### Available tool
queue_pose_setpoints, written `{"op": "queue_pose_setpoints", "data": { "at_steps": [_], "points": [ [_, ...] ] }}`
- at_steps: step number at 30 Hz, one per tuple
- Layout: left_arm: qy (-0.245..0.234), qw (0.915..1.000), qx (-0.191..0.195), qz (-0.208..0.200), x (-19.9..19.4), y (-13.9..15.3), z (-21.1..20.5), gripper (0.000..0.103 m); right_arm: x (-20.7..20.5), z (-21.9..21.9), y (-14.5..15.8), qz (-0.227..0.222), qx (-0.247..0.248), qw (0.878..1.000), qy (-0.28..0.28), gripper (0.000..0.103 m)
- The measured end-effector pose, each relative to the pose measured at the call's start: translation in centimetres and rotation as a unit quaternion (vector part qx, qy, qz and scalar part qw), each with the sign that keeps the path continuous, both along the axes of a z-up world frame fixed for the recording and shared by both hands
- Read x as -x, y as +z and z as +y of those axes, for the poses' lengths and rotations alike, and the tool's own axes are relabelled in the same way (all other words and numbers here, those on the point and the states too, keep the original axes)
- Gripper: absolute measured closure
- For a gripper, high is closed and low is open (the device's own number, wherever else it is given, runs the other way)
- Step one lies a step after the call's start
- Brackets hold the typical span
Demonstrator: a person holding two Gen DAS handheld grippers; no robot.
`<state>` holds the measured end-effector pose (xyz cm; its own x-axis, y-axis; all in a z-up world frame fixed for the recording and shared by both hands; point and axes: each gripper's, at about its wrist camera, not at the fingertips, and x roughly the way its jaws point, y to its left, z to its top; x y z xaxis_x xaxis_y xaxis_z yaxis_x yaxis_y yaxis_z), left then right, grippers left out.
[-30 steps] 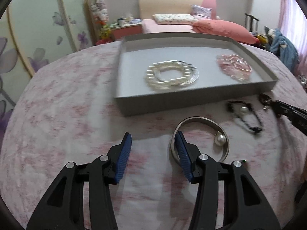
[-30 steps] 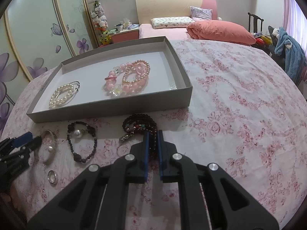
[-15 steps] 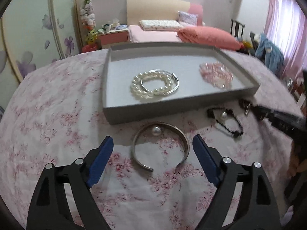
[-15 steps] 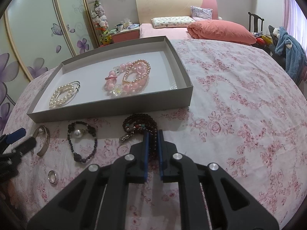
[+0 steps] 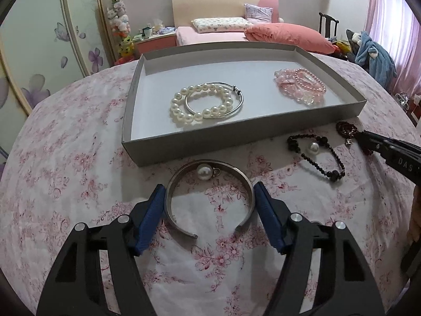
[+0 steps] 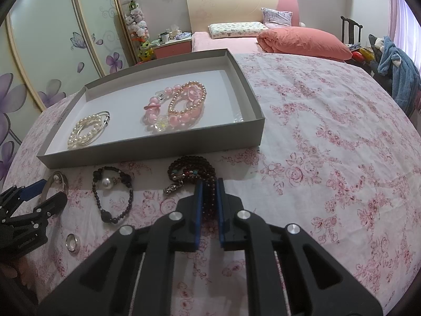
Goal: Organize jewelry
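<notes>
Silver cuff bangle (image 5: 210,200) is lying flat on the floral tabletop (image 5: 65,184), just in front of the grey tray (image 5: 236,134), its gap facing the camera and its pearl charm toward the tray. Left gripper (image 5: 210,210) is straddling it, jaws closing on either side, blue pads close beside the band, likely for lifting it into the tray. Further right, the black beaded bracelet (image 5: 315,155) is waiting. Right gripper (image 6: 209,205) is clenching the dark red bead strand (image 6: 192,168), jaws nearly together and opening slightly.
</notes>
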<state>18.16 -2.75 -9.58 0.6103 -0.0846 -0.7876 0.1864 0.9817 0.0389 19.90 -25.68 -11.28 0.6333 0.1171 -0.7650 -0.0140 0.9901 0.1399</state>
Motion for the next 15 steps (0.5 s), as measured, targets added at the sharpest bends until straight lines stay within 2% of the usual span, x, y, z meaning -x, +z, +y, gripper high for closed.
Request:
{"op": "queue_pose_setpoints", "data": {
  "at_steps": [15],
  "points": [
    [0.005, 1.0, 0.001, 0.0, 0.19, -0.03, -0.05, 0.035, 0.02, 0.07, -0.09, 0.0, 0.004, 1.0, 0.003, 0.091]
  ]
}}
